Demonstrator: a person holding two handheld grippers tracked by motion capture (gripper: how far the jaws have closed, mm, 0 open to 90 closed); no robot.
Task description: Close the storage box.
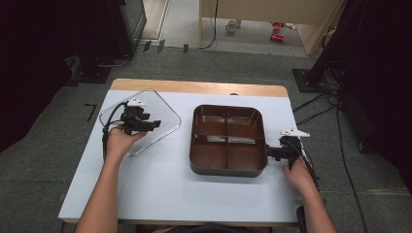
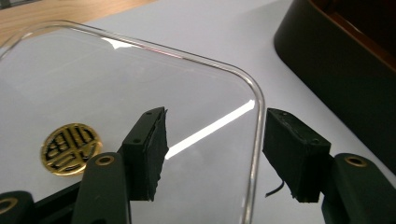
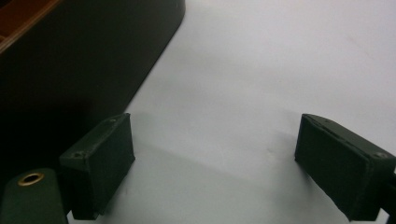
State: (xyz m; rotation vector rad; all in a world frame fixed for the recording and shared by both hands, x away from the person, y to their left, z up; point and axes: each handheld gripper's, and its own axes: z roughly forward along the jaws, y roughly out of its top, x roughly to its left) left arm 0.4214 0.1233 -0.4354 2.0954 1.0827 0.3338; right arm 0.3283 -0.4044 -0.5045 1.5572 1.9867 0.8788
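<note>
We see our left gripper [image 2: 215,156] half open astride the rim of the clear, round-cornered lid [image 2: 116,88] bearing a gold emblem [image 2: 70,148]; our right gripper [image 3: 215,168] gapes empty.

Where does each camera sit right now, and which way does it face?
High view: above the person's side, looking forward and down on the white table; both forearms show.
Left gripper view: on the left gripper, its jaws straddling the clear square lid's rim.
Right gripper view: on the right gripper, open over bare table.
Shared: the dark brown four-compartment tray appears in all.
</note>
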